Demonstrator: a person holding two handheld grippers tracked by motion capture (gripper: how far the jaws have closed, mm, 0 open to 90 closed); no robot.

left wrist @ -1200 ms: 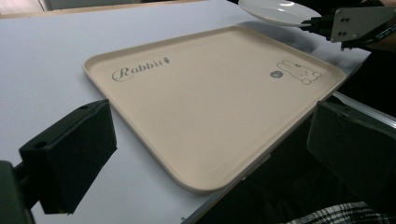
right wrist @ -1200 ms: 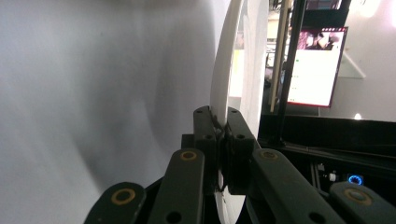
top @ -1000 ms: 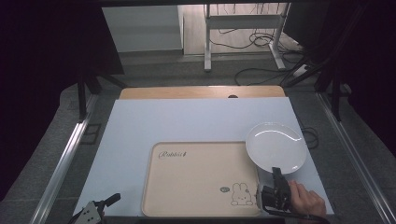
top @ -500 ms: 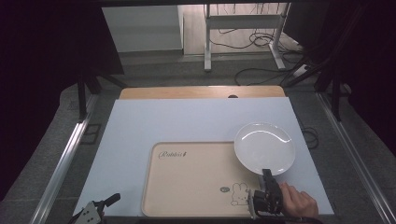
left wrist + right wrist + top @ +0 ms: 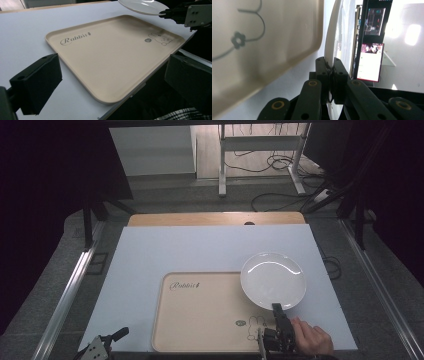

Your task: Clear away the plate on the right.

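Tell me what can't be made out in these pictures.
- Left gripper: cut off by the high view's bottom edge.
- Plate: its underside is hidden; the left gripper view's top edge crops it.
- Tray: its small round mark is too small to read.
- Right gripper view: screens behind are blurred.

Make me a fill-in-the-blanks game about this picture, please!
1. The right gripper holds a white ____ by its rim.
2. The word printed on the beige tray is ____.
3. The left gripper has its jaws ____.

Missing words: plate, Rabbit, open.
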